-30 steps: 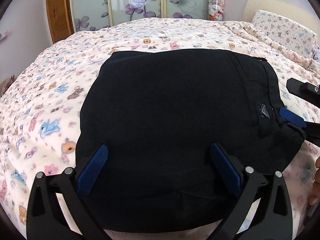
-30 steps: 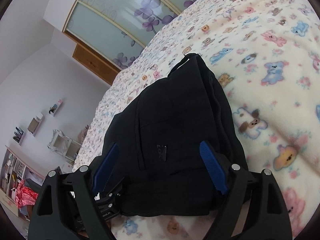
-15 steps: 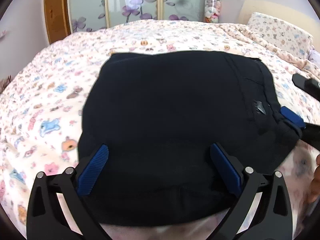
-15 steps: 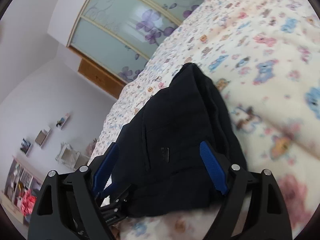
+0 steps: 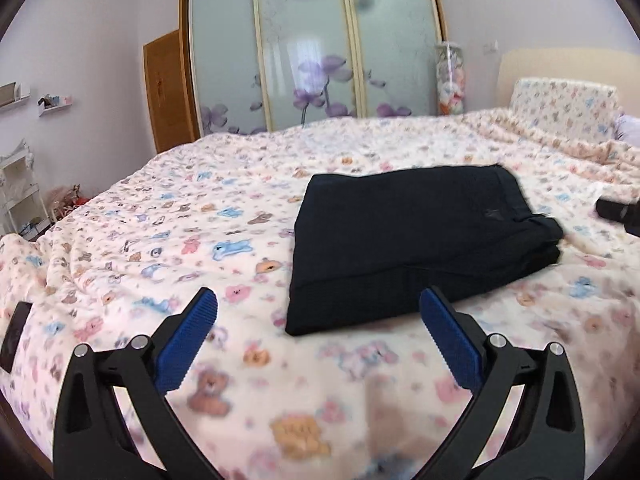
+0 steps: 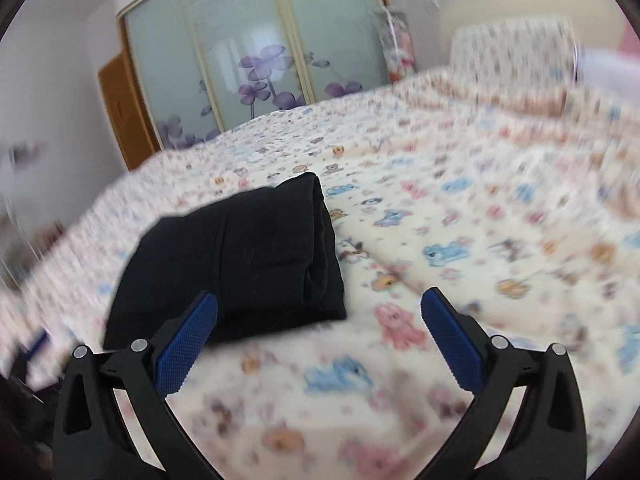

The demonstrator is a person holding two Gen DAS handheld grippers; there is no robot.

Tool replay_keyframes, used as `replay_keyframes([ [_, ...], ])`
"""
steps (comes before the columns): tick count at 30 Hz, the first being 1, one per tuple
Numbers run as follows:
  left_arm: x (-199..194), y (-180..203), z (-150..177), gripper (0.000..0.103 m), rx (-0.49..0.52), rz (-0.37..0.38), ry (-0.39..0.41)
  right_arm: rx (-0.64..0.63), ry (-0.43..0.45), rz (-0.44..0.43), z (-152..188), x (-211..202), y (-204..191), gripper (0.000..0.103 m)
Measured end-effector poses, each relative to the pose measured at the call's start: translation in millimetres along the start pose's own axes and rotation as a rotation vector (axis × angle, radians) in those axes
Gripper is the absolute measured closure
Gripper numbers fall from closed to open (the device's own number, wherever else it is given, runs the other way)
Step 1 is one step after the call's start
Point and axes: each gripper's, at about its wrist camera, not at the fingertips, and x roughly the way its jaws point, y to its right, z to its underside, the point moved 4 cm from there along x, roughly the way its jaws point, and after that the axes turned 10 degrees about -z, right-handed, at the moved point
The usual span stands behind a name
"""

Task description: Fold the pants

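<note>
Folded black pants lay flat on the bed, both grippers clear of them.

The pants rested as a compact dark rectangle on the teddy-bear-print blanket, with the mirrored flower-patterned wardrobe doors behind. The left gripper hung above the blanket just in front of the pants, its blue-padded jaws spread wide with nothing between them. The right gripper stood beside the pants' near corner; its jaws had just been opening and were spread fully, only blanket showing between them. The right-wrist view was motion-blurred.
</note>
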Motion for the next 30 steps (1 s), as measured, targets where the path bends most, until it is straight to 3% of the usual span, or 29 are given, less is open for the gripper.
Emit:
replay_keyframes([
  [4, -17, 4, 5, 0.002, 0.000, 0.025, 0.013, -0.111, 0.005, 0.019, 27, -16, -25, 0.001],
  [12, -32, 3, 27, 0.002, -0.046, 0.026, -0.001, -0.017, -0.074, -0.004, 62, -12, -36, 0.001],
  [16, -32, -4, 32, 0.002, -0.084, 0.024, -0.008, -0.076, -0.003, 0.041, 64, -21, -49, 0.001],
  [20, -32, -5, 34, 0.002, -0.074, 0.015, -0.002, -0.114, 0.067, 0.032, 62, -29, -59, 0.001],
  [30, -32, -1, 37, 0.002, -0.052, -0.002, 0.006, -0.184, 0.121, 0.111, 59, -33, -65, 0.001],
])
